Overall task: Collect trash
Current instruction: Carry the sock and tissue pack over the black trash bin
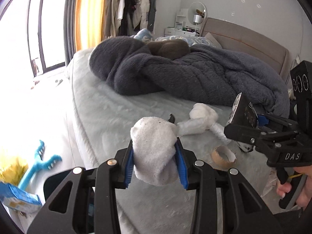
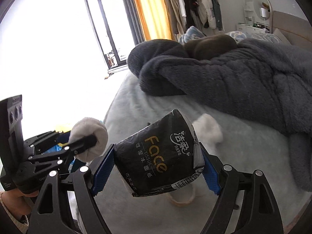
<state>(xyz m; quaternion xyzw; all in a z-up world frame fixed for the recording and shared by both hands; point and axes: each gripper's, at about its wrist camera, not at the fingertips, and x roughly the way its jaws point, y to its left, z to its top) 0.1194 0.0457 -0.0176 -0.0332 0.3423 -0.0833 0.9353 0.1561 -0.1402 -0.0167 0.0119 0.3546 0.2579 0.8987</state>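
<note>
L gripper (image 1: 156,157): jaws clamped on a white sock (image 1: 156,152), blue pads pressing both sides; sock bulges up and sags below the pads. Gripper tilts down twd the bed (image 1: 93,105), held above its near edge. In the right wrist view it sits at lower left w/ the sock end-on; the hand (image 2: 11,197) holding it shows at the left edge.

R gripper (image 2: 158,166): jaws set wide, gripping a black tissue pack (image 2: 156,154) ("Face TISSUE" print) across its width; pack tilted, torn top end pointing up and far. Also pitched down over the bed. In the left wrist view it comes in from the right, w/ the fingers (image 1: 284,190) of the holding hand wrapped around the trigger handle at lower right.

On the bed, near side: crumpled white wrap (image 1: 200,121) just beyond the sock, cardboard tape core (image 1: 223,157) right of it, under the R gripper's nose. Dark fleece blanket (image 1: 195,74) bunched across the far half.

Floor left of the bed: blue plastic piece (image 1: 39,161) and a blue-white box (image 1: 17,197).
</note>
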